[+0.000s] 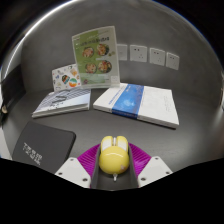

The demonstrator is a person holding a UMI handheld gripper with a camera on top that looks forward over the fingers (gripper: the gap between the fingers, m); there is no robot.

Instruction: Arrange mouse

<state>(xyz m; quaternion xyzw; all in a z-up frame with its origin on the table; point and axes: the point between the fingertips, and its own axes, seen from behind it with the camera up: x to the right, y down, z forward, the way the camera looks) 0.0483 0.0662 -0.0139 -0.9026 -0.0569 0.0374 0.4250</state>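
Observation:
A yellow mouse (111, 155) sits between my gripper's (111, 160) two fingers, with the magenta pads (86, 157) pressing on both of its sides. It is held above the grey table (190, 140), its buttons pointing away from me. My gripper is shut on the mouse.
A black mouse pad (42, 146) lies just ahead to the left. Beyond are a grey-covered book (62, 102) and a white and blue book (138, 104). A green and white leaflet (96, 55) stands upright behind them, by a small card (65, 77). Wall sockets (147, 54) lie beyond.

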